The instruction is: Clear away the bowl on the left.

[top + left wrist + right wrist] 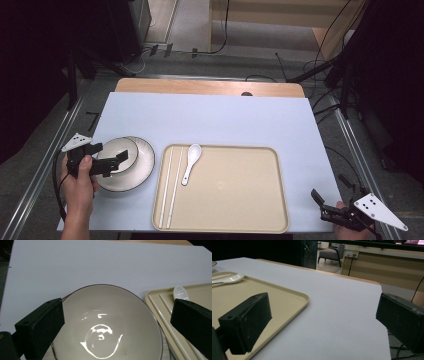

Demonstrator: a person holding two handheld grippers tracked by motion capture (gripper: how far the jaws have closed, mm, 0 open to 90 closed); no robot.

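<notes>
— Black jaws, lower left of the high view: what is your left gripper (pixel 119 159) doing?

— My left gripper is spread wide over the bowl (pixel 118 154). In the left gripper view the two fingers (pixel 41 327) stand far apart at the lower corners of the frame, and the bowl (pixel 110 322) lies between them, its cream inside shining under the light. I cannot tell whether either finger touches the rim; nothing is pinched.

— Where does the bowl sit?

— On a plate (pixel 142 165) at the left of the white table (pixel 210 117), just beside the left edge of the beige tray (pixel 235 190). In the high view my jaws reach across the bowl's near side, with my left hand (pixel 80 182) behind them at the lower left.

— What lies on the tray?

— A white spoon (pixel 191 161) in its upper left corner, bowl end toward the top of the frame, and a pair of white chopsticks (pixel 170 185) running along its left side. In the left gripper view both appear at the right edge, the chopsticks (pixel 162 315) partly behind my right-hand finger.

— And your right gripper (pixel 320 202)?

— Lower right corner of the high view, past the tray's right edge, well apart from the bowl. Its fingers (pixel 247 322) are spread wide too, holding nothing, above the table near the tray's corner (pixel 294 300).
</notes>
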